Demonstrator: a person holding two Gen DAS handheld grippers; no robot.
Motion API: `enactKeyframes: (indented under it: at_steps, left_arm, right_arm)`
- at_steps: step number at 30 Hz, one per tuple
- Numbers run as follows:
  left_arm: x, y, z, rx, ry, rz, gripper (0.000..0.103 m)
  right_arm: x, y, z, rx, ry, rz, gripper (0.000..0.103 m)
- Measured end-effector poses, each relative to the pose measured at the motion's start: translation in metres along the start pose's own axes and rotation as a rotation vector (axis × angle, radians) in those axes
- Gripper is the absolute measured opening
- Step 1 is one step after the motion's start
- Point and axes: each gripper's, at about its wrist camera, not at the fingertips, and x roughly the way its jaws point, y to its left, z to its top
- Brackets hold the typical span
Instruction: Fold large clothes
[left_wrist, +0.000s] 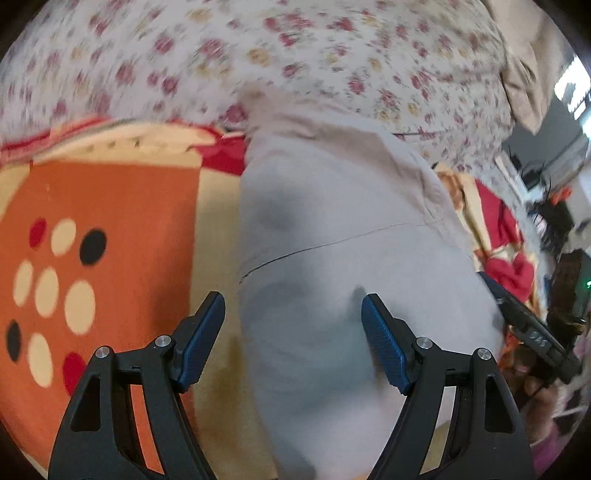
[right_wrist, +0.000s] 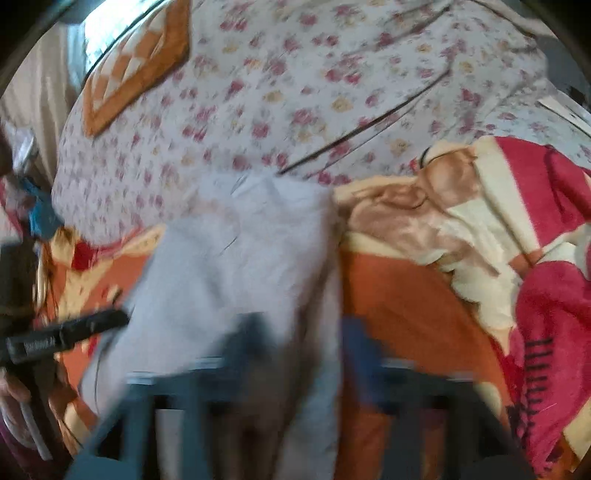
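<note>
A pale grey garment lies folded lengthwise on an orange and cream blanket. My left gripper is open and empty, just above the garment's near left edge. In the right wrist view the same garment lies ahead, and my right gripper is blurred by motion, open over the garment's right edge. The left gripper's body shows at the left of that view. The right gripper's body shows at the right of the left wrist view.
A white floral sheet covers the bed beyond the garment. A crumpled red and cream blanket lies to the right. An orange patterned cushion lies at the far left. Room clutter sits at the far right edge.
</note>
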Motion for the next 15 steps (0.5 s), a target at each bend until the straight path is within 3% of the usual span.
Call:
enactKeyframes:
  at_steps: [3, 4, 7, 9, 10, 13, 15]
  left_arm:
    - [0.009, 0.007, 0.001, -0.047, 0.014, -0.059, 0.081]
    - [0.015, 0.008, 0.001, -0.063, 0.025, -0.092, 0.081]
    - [0.029, 0.009, 0.003, -0.103, 0.063, -0.149, 0.083]
    - [0.034, 0.014, 0.005, -0.136, 0.074, -0.174, 0.088]
    - [0.036, 0.015, 0.006, -0.141, 0.078, -0.188, 0.089]
    - [0.036, 0.013, 0.011, -0.112, 0.099, -0.197, 0.087]
    - [0.031, 0.010, 0.011, -0.095, 0.091, -0.219, 0.058]
  right_arm:
    - [0.012, -0.006, 0.010, 0.048, 0.041, 0.128, 0.083]
    - [0.020, -0.005, 0.013, 0.051, 0.072, 0.156, 0.090]
    - [0.049, -0.006, 0.017, 0.062, 0.156, 0.176, 0.093]
    - [0.057, -0.007, 0.017, 0.091, 0.174, 0.248, 0.093]
    - [0.061, -0.007, 0.018, 0.108, 0.183, 0.280, 0.090]
    - [0.068, -0.001, 0.018, 0.149, 0.193, 0.313, 0.055]
    - [0.059, 0.011, 0.019, 0.104, 0.162, 0.271, 0.040]
